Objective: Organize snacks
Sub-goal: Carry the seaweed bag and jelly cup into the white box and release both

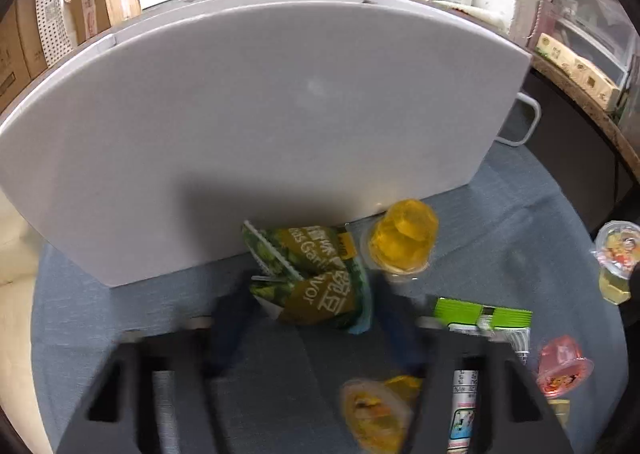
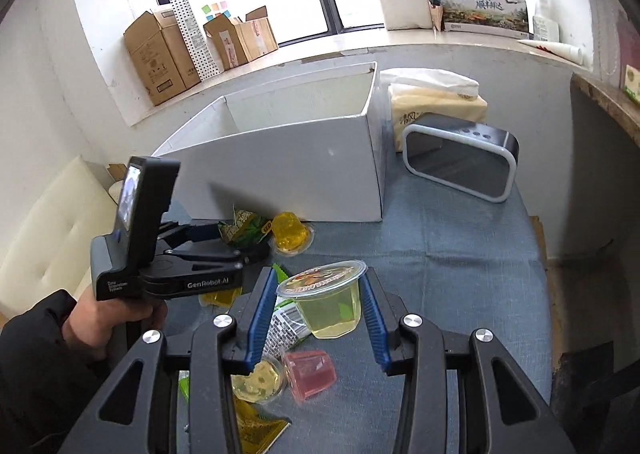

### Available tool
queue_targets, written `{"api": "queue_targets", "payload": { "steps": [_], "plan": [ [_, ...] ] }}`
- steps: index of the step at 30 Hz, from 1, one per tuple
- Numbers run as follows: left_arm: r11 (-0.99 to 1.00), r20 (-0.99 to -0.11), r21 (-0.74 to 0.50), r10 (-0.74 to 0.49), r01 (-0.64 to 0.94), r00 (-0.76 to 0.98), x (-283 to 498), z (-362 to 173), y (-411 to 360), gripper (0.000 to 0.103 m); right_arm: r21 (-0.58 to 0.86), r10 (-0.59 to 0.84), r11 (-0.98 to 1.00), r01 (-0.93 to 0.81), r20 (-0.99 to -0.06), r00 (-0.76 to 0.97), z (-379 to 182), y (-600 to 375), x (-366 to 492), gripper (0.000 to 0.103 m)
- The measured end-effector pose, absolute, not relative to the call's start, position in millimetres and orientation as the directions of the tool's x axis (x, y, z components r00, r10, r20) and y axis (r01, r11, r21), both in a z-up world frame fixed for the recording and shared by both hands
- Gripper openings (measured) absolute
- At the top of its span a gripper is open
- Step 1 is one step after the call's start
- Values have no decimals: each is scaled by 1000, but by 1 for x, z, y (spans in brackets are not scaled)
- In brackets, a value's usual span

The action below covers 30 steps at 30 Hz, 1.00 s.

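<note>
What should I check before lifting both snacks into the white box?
1. Right gripper around the jelly cup: ok, a pad on each side; firm contact cannot tell.
2. Left gripper around the green snack packet: ok, though the view is blurred; clamped or not, cannot tell.
3. White box open on top: ok, no lid, and the visible inside looks empty.
4. Yellow jelly cup right beside the packet: not ok, it may get nudged.
5. Barcode packet under the right gripper's cup: not ok, it might drag along.
</note>
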State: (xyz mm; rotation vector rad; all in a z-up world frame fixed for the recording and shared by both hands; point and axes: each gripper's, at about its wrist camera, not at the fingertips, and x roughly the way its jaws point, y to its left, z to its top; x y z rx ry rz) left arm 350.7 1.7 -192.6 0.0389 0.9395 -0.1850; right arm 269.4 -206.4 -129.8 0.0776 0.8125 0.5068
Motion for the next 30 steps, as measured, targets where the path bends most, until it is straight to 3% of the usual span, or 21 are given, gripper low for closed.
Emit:
{"api": "queue_targets", "payload": {
  "steps": [3,12,20,30],
  "plan": [
    [980,-802,-57,-158,188,576,346,-190,1,49,266,464,878,-398,-674,575,-132,-207,268,46],
    [974,-765,-71,-192,215,615,320,-163,9,48,266,475,872,-411,-667,574,-132,-200,266,46],
    [965,-655,-97,-247,246,714,267,-102,30,48,253,492,861,-441,-633,598,-109,-188,271,46],
    [976,-553,-22,-191,215,811,276,-34,50,48,239,512,848,-472,-595,619,-72,-159,318,46]
  ]
}}
